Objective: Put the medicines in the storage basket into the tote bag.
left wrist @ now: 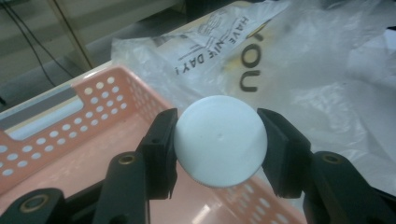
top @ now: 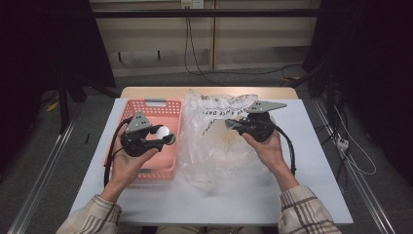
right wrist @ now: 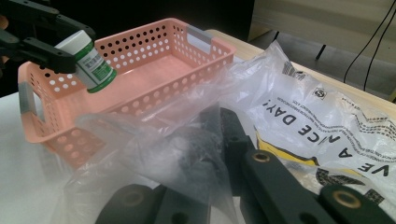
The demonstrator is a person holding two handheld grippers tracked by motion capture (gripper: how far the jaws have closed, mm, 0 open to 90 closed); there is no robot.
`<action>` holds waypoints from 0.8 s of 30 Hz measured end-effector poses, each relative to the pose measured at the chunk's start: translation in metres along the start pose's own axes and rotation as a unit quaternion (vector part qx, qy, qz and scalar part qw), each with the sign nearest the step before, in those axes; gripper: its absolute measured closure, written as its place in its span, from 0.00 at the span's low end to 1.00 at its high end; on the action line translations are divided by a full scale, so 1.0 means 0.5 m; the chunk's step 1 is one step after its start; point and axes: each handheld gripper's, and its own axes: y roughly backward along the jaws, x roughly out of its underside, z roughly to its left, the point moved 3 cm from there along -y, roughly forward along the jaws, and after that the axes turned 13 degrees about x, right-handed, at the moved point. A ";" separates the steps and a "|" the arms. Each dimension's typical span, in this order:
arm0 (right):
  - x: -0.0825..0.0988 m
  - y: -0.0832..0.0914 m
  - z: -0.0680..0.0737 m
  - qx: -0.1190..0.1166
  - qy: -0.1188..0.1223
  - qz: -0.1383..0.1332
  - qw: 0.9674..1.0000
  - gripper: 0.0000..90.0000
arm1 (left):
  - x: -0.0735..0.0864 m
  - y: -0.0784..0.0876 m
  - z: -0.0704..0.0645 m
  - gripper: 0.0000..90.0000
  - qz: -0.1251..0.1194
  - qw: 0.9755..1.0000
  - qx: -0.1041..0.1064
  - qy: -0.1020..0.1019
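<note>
My left gripper (top: 164, 135) hovers over the pink perforated basket (top: 157, 104), shut on a small white bottle (right wrist: 89, 59) with a green label. Its jaws clamp the bottle's round white cap (left wrist: 219, 140) from both sides. The bottle hangs tilted above the basket's near end (right wrist: 42, 126). My right gripper (top: 230, 123) is shut on the upper edge of a clear plastic bag (top: 214, 151) with black print, just right of the basket. Its jaws pinch a fold of the film (right wrist: 187, 140), which drapes over them.
The basket's floor (left wrist: 88, 158) holds nothing that I can see. The crumpled bag (right wrist: 322, 121) spreads across the middle of the white table (top: 302, 190). Cables run over the floor beyond the table's far edge and along its right side.
</note>
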 end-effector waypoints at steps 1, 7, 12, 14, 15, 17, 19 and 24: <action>0.000 0.000 0.000 -0.001 0.000 0.000 1.000 1.00 | -0.001 -0.001 -0.004 0.57 -0.002 1.000 0.004 0.000; 0.001 -0.002 -0.005 -0.002 -0.001 -0.001 1.000 1.00 | -0.007 -0.009 -0.024 0.57 -0.009 1.000 0.018 -0.004; 0.001 -0.002 -0.003 -0.004 0.000 0.000 1.000 1.00 | -0.016 -0.011 -0.042 0.57 -0.017 0.999 0.033 -0.007; 0.001 -0.001 -0.002 -0.004 0.000 0.000 1.000 1.00 | -0.018 -0.014 -0.052 0.57 -0.017 0.999 0.038 -0.011; 0.001 0.000 -0.001 -0.005 0.001 0.000 1.000 1.00 | -0.019 -0.017 -0.058 0.57 -0.015 0.999 0.041 -0.014; 0.000 0.002 0.000 -0.008 0.002 0.000 1.000 1.00 | -0.021 -0.022 -0.070 0.57 -0.016 0.999 0.044 -0.017; 0.000 0.003 -0.001 -0.010 0.003 -0.002 1.000 1.00 | -0.025 -0.028 -0.080 0.57 -0.014 0.999 0.049 -0.021; 0.001 0.002 -0.001 -0.011 0.002 0.000 1.000 1.00 | -0.031 -0.043 -0.105 0.57 -0.015 0.997 0.067 -0.023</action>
